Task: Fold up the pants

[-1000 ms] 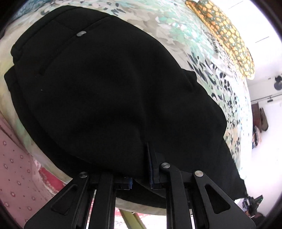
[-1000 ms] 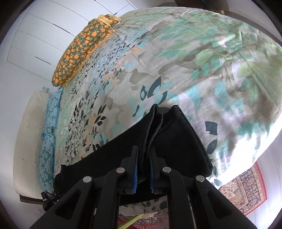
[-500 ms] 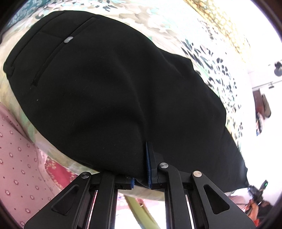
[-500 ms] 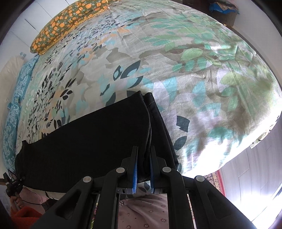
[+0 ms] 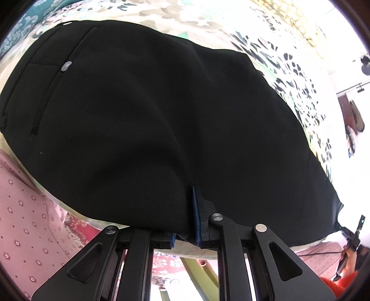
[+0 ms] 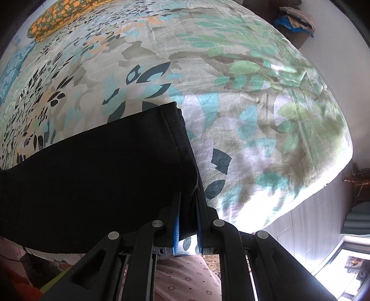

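Left wrist view: my left claw (image 5: pixel 186 217) sits at bottom centre, its blue-padded fingers (image 5: pixel 196 215) clamped on the near edge of the black pants (image 5: pixel 161 120). The cloth covers the left finger and bulges up over it. The pants fill most of this frame, spread across the bed (image 5: pixel 289 60) with its leaf-print cover. At upper left of the cloth I see a pocket seam and a small grey button (image 5: pixel 66 65). A pink dotted fabric (image 5: pixel 25 220) shows at lower left, below the bed edge. At far lower right the leg end trails off toward my other tool. Right wrist view: the pants (image 6: pixel 97 176) run in from the left edge as a long dark band and stop at a stitched hem (image 6: pixel 171 132) near frame centre. My right claw (image 6: pixel 187 220) at bottom centre is shut tight on the near corner of that hem, cloth pinched between the two blue pads. The bed (image 6: pixel 254 92) spreads bare across the right half. An orange-flowered pillow (image 6: pixel 62 14) lies at upper left. A box of clothes (image 6: pixel 294 25) stands at upper right.
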`<state>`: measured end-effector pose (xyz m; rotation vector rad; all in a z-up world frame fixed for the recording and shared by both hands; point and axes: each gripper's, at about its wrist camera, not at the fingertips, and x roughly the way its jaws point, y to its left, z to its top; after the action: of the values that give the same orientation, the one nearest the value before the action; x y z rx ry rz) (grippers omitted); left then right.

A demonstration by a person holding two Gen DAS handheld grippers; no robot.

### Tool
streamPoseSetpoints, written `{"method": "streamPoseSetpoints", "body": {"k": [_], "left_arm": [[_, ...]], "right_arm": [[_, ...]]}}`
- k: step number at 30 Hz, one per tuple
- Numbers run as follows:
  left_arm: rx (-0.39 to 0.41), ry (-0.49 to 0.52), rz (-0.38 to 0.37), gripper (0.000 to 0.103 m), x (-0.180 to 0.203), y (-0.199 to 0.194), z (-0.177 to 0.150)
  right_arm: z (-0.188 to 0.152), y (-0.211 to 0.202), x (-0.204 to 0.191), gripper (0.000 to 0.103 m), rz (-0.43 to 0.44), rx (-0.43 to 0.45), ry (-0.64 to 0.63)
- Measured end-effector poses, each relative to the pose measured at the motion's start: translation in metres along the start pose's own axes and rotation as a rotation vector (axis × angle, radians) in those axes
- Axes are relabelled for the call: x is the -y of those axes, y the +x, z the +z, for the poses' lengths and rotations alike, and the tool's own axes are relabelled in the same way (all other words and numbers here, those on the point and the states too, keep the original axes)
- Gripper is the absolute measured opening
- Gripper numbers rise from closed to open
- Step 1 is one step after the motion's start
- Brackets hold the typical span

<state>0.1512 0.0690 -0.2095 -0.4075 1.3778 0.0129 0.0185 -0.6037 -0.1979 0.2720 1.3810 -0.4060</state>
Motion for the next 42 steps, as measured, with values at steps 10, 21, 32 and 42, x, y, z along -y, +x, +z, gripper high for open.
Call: {"method": "streamPoseSetpoints", "body": {"k": [10, 21, 32, 42], "left_arm": [[0.112, -0.227, -0.055, 0.026, -0.037, -0.022, 0.004], [0.054, -0.206, 0.038, 0.022, -0.041, -0.012, -0.001], [0.2, -0.059, 0.141, 0.086, -0.012, -0.091, -0.024], [0.095, 0.189, 0.394, 0.086, 0.008, 0.015, 0.027]], "right_arm": [[0.001, 0.002, -0.004, 0.011, -0.024, 0.001, -0.007], [0.001, 0.0, -0.008, 0.012, -0.042, -0.004, 0.0], [-0.03, -0.089, -0.033, 0.072, -0.054, 0.34, 0.013], [-0.028, -0.051, -0.208, 0.081, 0.359, 0.284, -0.145]]}}
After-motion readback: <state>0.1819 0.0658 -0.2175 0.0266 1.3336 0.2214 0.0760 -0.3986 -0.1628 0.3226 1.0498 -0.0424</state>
